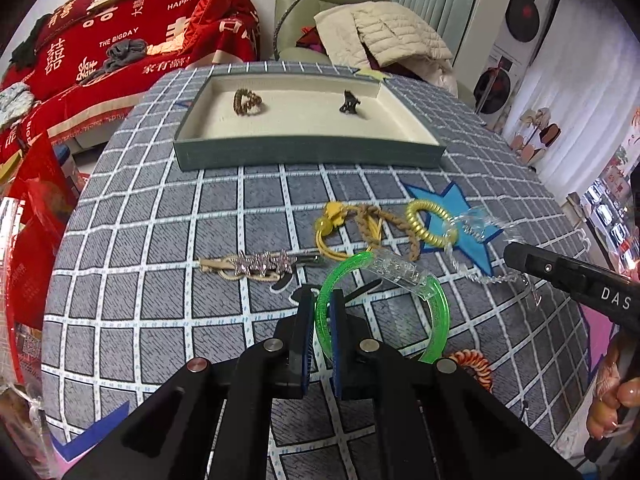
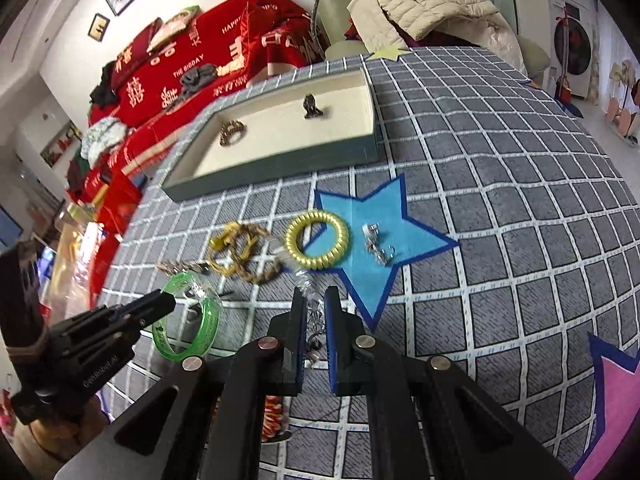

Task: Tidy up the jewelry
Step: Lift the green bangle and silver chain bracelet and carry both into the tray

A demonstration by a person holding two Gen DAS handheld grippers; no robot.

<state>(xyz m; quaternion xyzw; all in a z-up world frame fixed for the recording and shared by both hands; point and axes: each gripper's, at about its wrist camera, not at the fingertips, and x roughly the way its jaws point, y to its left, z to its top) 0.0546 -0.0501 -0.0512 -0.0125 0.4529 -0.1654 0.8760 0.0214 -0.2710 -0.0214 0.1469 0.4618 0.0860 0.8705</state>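
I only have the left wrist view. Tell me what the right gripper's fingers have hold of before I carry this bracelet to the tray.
Observer: The right gripper is shut on a clear spiral strand, pinched between its fingers.
Operator: Report what lies on the blue star. It is a blur here.
Observer: Small silver pieces lie on the blue star patch, beside the yellow coil tie and apart from it.
Operator: Check my grip from the side.
Observer: The left gripper pinches the green bracelet at its rim, and the ring hangs tilted.
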